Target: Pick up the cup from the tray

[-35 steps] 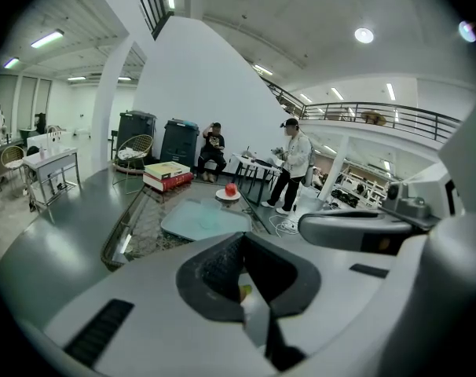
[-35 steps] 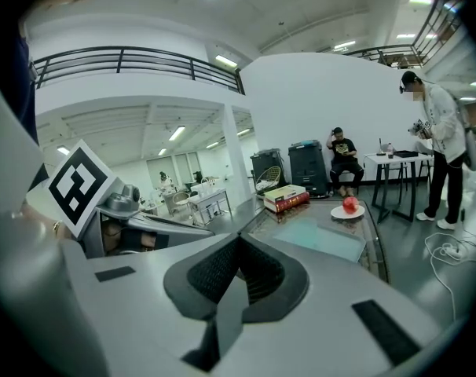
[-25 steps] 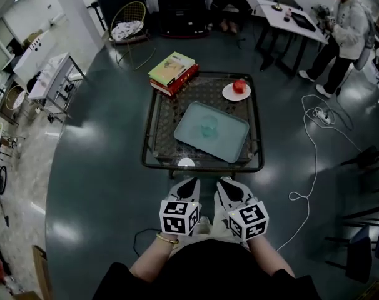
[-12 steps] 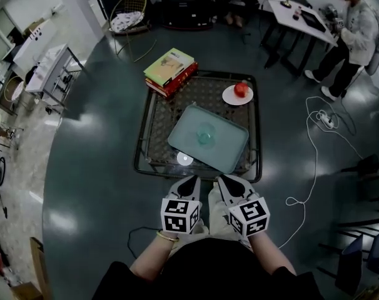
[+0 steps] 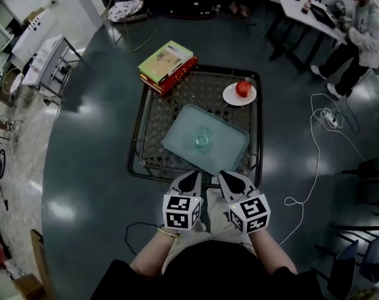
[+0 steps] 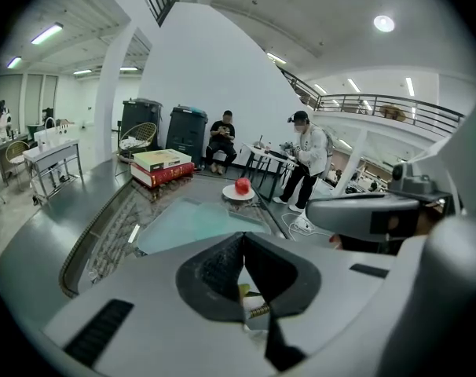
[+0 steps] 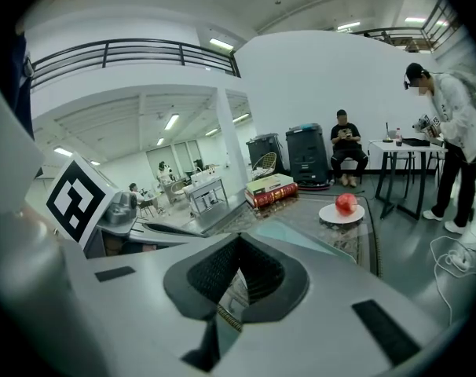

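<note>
Both tools are clenched with nothing in them. Your left gripper (image 5: pixel 191 176) has its jaws pressed together, and so does your right gripper (image 5: pixel 227 176). They sit side by side at the near edge of the table (image 5: pixel 153 120), with the left just left of the right.

The cup (image 5: pixel 202 138) is clear. It stands near the middle of the pale green tray (image 5: pixel 226 150), a little left of centre. The tray lies on the near-right part of the table, skewed to the table's edges.

- **Surroundings:** A stack of books (image 5: pixel 167 65) sits on the far-left corner. A white plate (image 5: pixel 231 97) holding a red apple (image 5: pixel 242 88) sits at the far right. Both are well apart from the cup.
- **In the way:** The tray's near rim and the table's near rail lie between your grippers and the cup.
- **Floor:** A white cable (image 5: pixel 314 161) trails on the floor to the right.
- **People:** A person (image 5: pixel 364 27) stands at the far right beside a white desk (image 5: pixel 302 5).
- **Writing:** The print on the book covers is too small to read. The marker cubes carry only black-and-white squares.
- **Cup orientation:** From above the cup reads as a ring with its mouth up, so its long axis is vertical.
</note>
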The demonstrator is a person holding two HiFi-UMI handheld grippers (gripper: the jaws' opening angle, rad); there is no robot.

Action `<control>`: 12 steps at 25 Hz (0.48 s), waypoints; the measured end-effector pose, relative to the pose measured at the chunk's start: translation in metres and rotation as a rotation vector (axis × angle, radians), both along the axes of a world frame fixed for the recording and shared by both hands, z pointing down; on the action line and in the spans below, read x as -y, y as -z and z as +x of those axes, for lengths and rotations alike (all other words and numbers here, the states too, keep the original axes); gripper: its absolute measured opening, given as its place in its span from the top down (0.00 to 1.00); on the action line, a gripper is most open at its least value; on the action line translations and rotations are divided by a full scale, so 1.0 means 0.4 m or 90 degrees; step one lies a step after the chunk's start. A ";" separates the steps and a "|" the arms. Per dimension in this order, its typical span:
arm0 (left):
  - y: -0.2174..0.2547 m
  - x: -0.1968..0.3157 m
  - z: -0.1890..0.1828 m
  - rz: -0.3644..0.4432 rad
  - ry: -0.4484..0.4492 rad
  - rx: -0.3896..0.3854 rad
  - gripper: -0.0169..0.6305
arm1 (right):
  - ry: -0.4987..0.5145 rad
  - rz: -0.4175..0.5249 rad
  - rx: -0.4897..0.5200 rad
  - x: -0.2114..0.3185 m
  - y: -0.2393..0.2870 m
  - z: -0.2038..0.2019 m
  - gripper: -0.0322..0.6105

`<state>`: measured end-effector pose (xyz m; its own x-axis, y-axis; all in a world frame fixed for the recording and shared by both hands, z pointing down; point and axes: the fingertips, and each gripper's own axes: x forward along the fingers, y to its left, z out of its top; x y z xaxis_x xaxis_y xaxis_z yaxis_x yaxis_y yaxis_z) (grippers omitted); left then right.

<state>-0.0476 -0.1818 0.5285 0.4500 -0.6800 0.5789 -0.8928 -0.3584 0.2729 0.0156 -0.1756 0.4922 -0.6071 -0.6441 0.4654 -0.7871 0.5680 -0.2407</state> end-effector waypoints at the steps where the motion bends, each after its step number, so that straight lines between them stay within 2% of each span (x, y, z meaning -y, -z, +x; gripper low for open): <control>1: -0.007 0.012 0.002 0.000 0.001 -0.001 0.96 | 0.001 -0.001 0.001 0.011 -0.005 0.002 0.94; 9: -0.074 0.088 0.004 -0.013 0.014 -0.005 0.94 | 0.000 -0.023 0.015 0.066 -0.044 0.013 0.94; 12: -0.102 0.111 0.012 -0.018 0.008 -0.008 0.82 | -0.002 -0.032 0.020 0.081 -0.061 0.019 0.94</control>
